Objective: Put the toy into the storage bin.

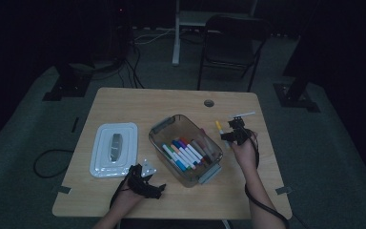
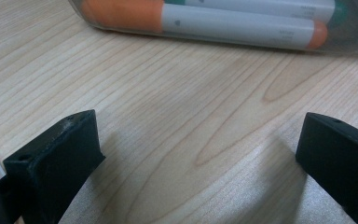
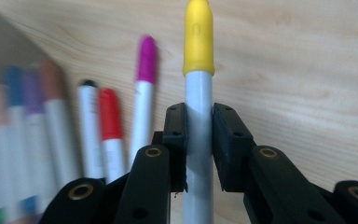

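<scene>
Black jaws of the right gripper (image 3: 199, 140) stand clamped on the grey barrel of a yellow-capped marker (image 3: 198, 84), its cap pointing away over the wooden table (image 3: 307, 70). From the high view, that marker (image 1: 218, 126) sits just beside the right rim of the clear bin (image 1: 158, 128), which holds a row of coloured markers (image 1: 186, 152). Near the front edge, the left gripper (image 1: 145, 183) rests with its jaws wide apart, nothing between them. A white lid (image 1: 113, 149) lies left of the bin.

We are seeing a white lid (image 1: 114, 149) lying flat on the wooden table (image 1: 138, 102), while a black folding chair (image 1: 232, 43) is standing beyond its far edge.
</scene>
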